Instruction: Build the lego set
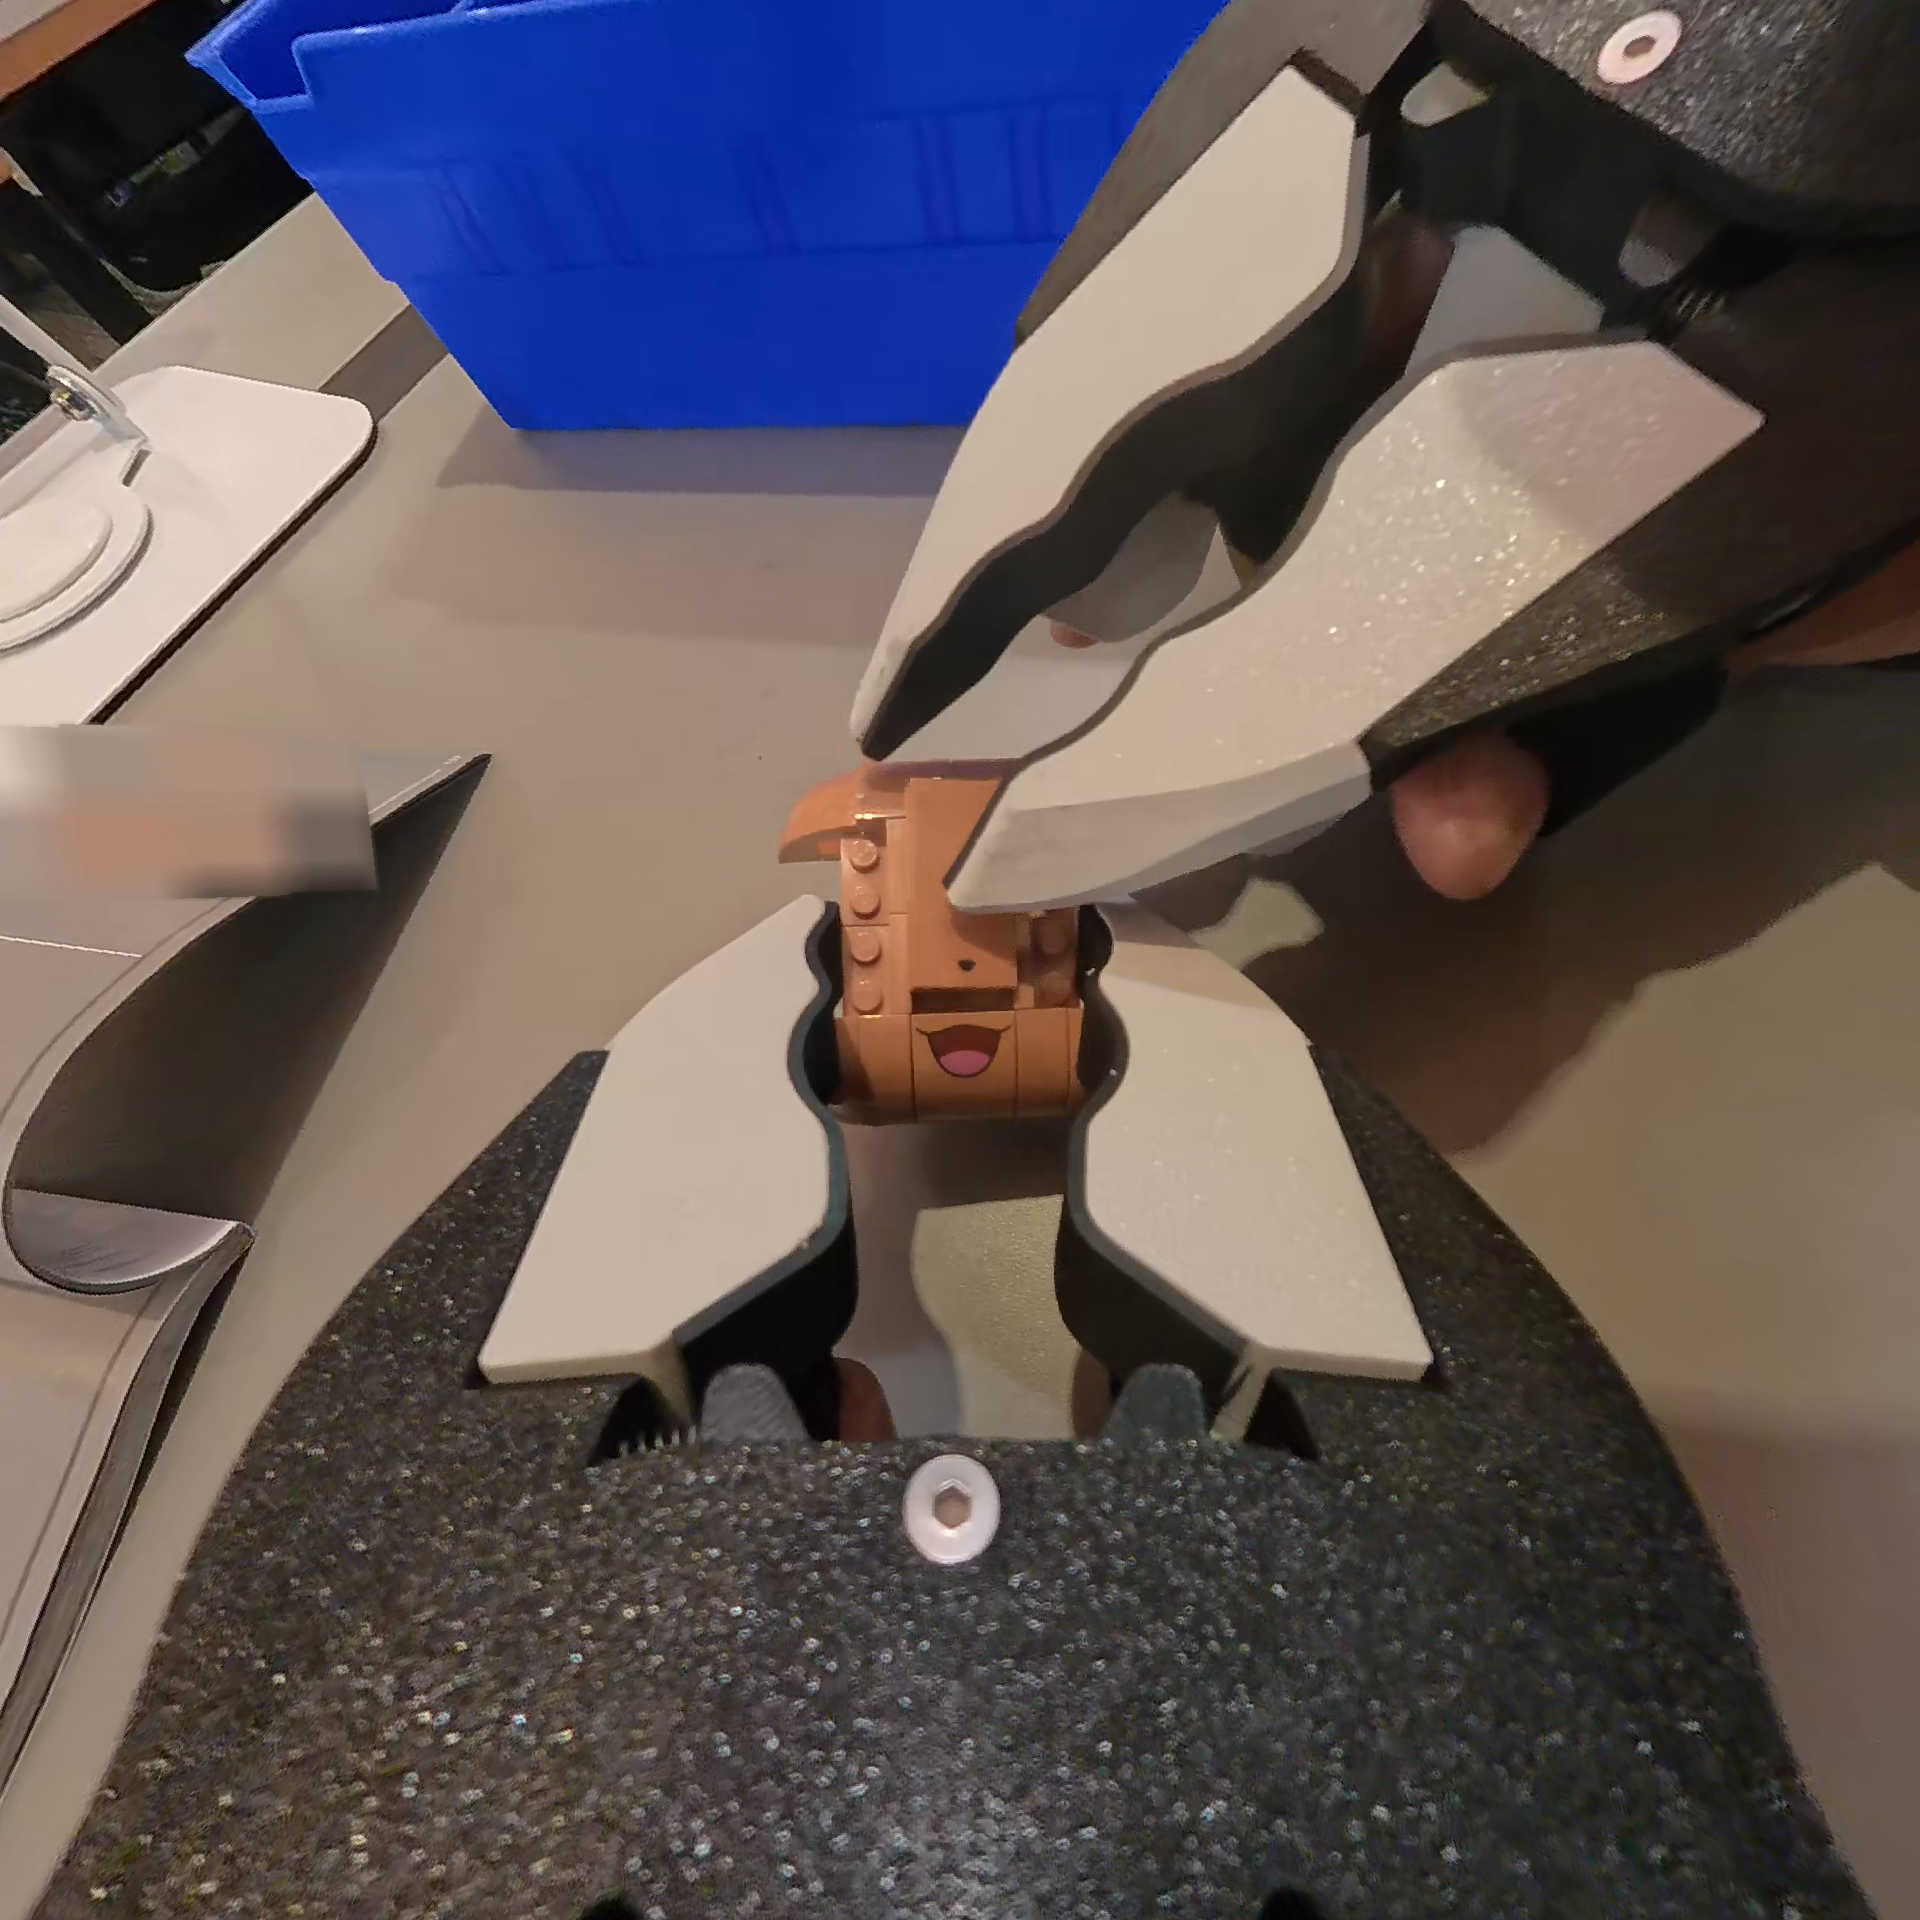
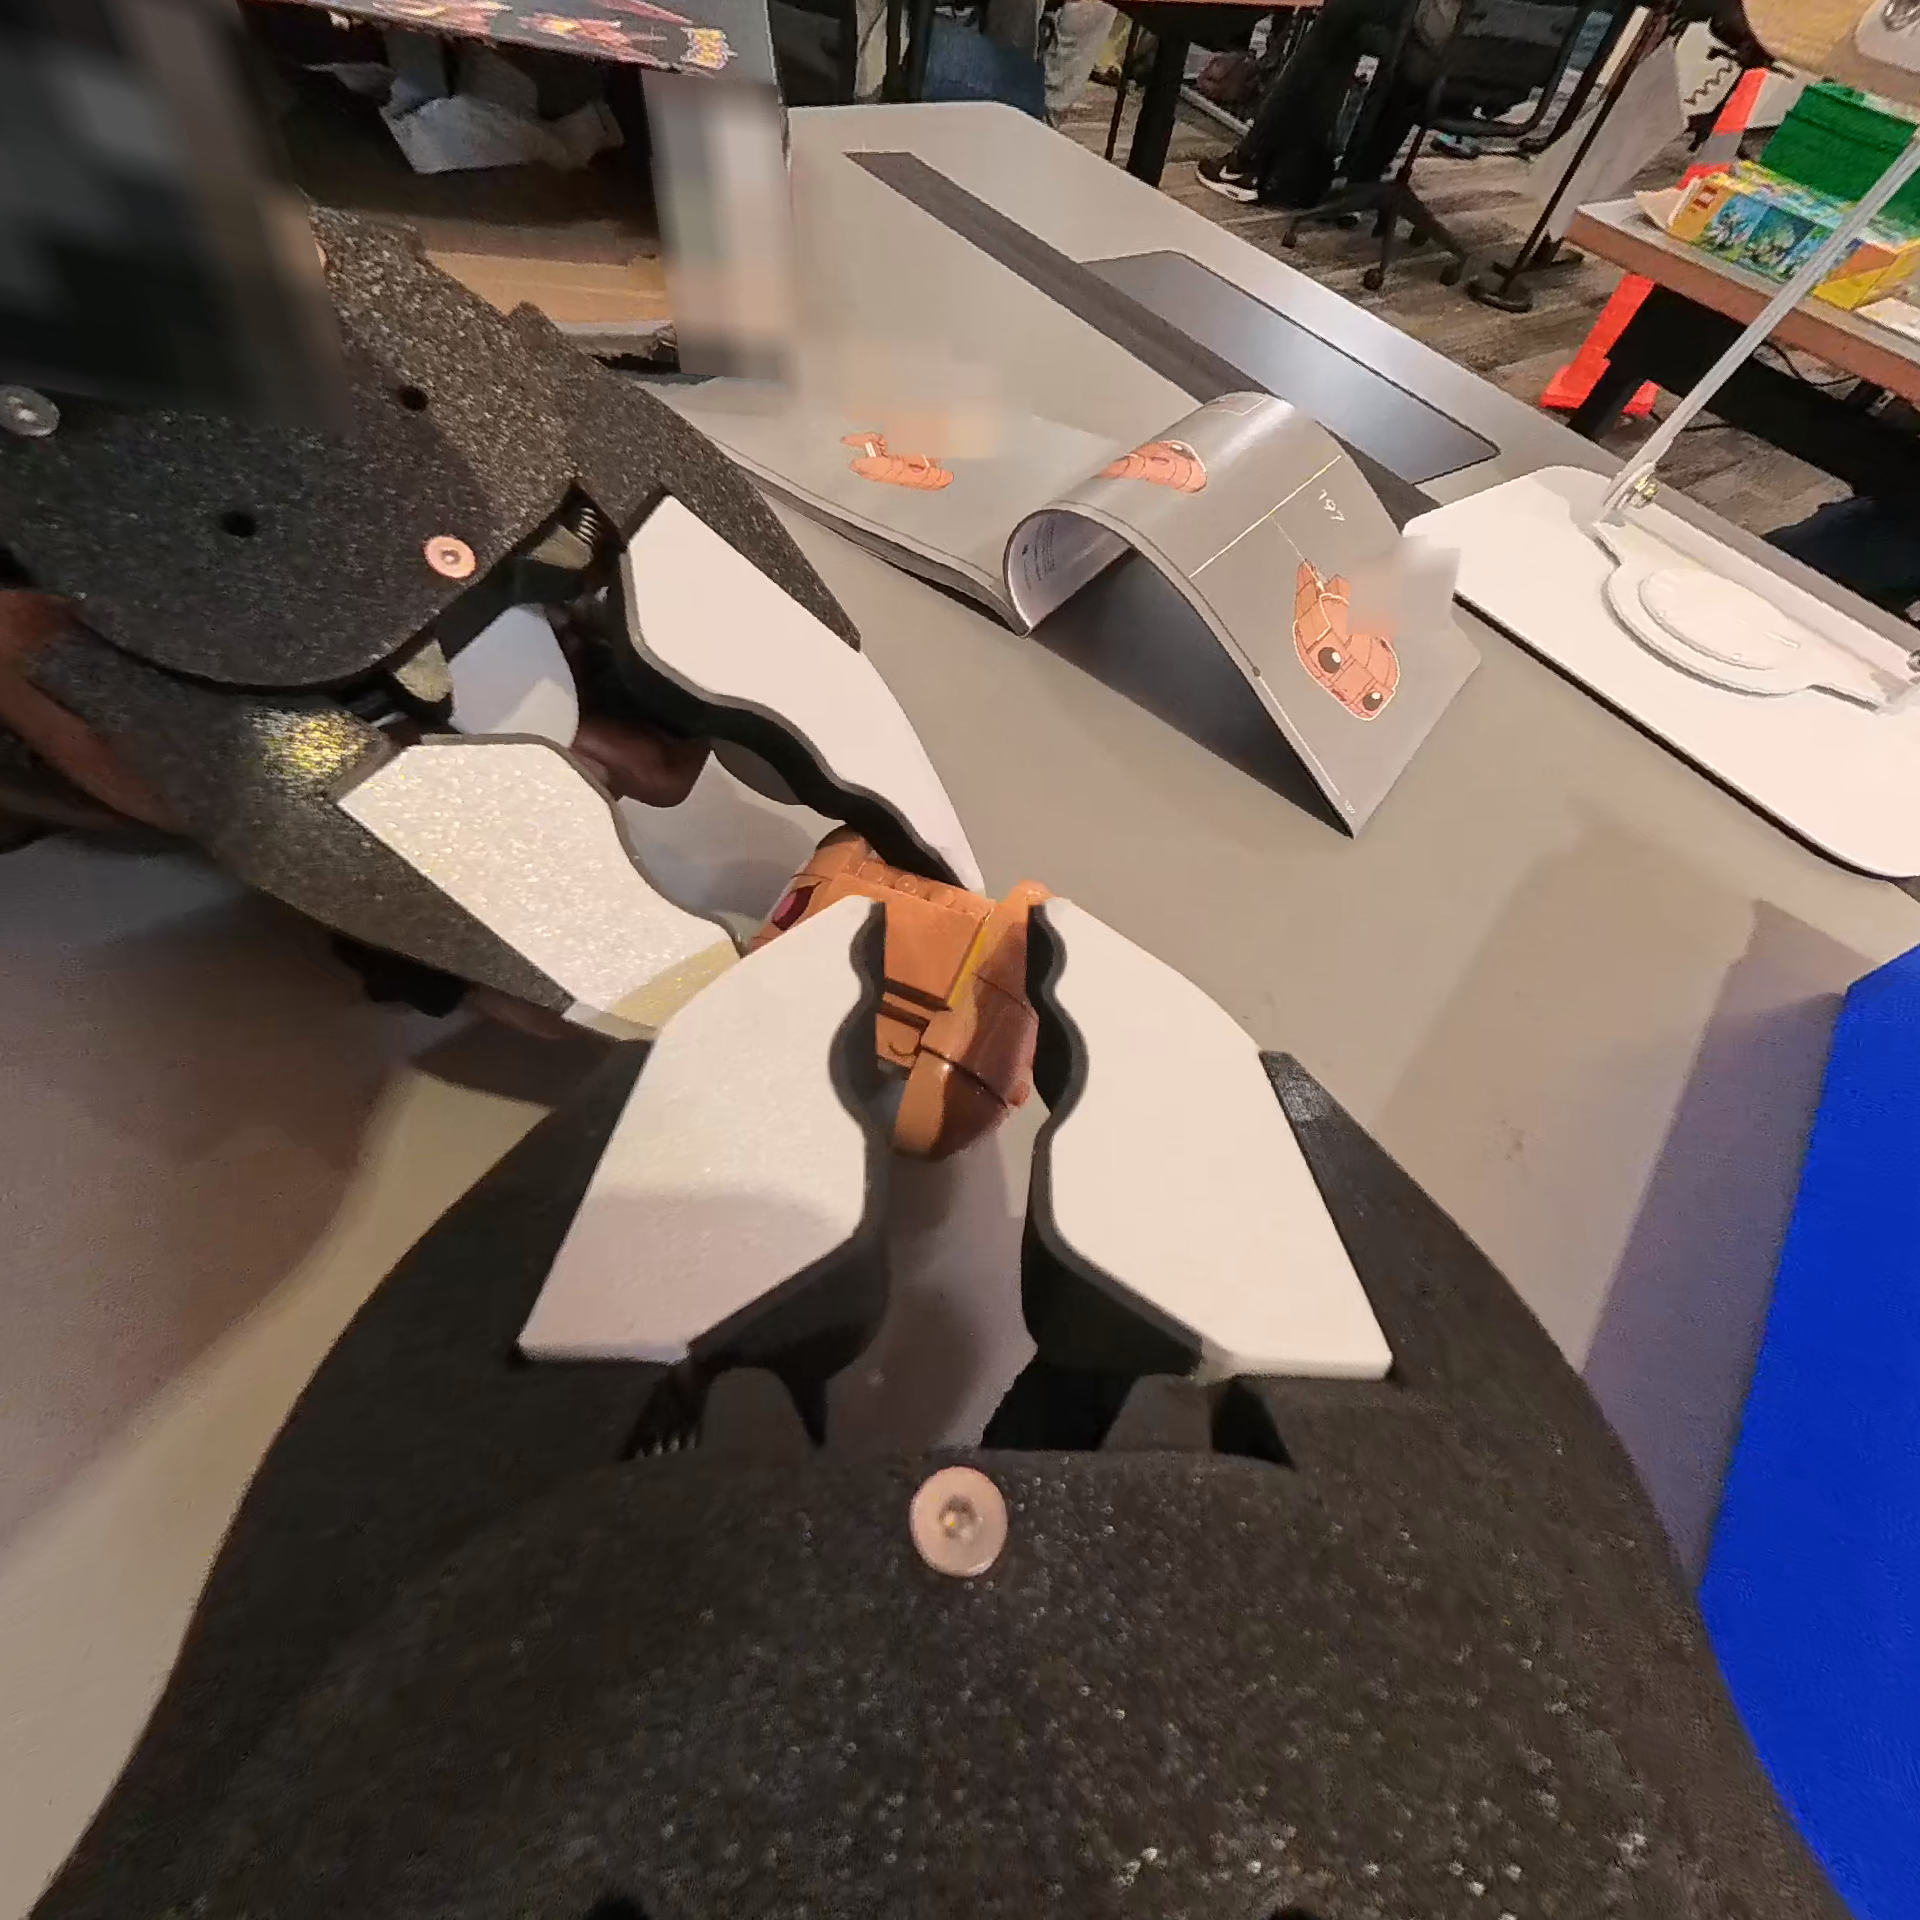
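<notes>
left gripper (image 1: 956, 1023) fingers clamped on the base of the tan lego model (image 1: 940, 997), held above the grey bench (image 1: 644, 644) | right gripper (image 2: 951, 1013) fingers clamped on the model's upper part from the other side | open instruction booklet (image 2: 1236, 582) beyond | blue bin (image 1: 665, 229) farthest

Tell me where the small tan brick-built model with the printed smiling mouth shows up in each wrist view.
Left wrist view: the tan brick-built model sits at centre, between this gripper's grey fingers, mouth facing the camera.
Right wrist view: centre, slightly above the middle, seen from its side.
Shared landmark: the blue plastic bin, top in the left view, right edge in the right view.
</notes>
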Demonstrator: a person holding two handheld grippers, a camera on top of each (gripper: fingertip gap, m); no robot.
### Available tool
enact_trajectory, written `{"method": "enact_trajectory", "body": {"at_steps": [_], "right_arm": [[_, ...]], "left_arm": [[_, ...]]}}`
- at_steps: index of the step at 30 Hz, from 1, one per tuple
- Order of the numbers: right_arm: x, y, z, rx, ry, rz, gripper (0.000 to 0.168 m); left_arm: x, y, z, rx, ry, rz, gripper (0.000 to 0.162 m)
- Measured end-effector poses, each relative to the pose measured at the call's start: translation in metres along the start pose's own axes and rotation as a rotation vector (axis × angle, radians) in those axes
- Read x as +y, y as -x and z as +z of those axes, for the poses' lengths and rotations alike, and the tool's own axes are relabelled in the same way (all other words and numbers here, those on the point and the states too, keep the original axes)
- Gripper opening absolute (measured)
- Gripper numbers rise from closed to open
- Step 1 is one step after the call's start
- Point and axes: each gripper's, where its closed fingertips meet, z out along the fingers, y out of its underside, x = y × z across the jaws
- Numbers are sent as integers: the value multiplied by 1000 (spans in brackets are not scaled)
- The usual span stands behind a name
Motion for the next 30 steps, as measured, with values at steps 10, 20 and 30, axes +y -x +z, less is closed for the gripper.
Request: {"method": "enact_trajectory", "body": {"at_steps": [10,20,30], "right_arm": [[0,3,-1,6,11,15,25],[-1,-5,-2,30,6,27,23],[1,-4,-1,23,27,-8,21]], "left_arm": [[-1,0,0,2,-1,0,43],[0,-3,0,11,3,12,43],[1,-4,1,15,13,14,43]]}}
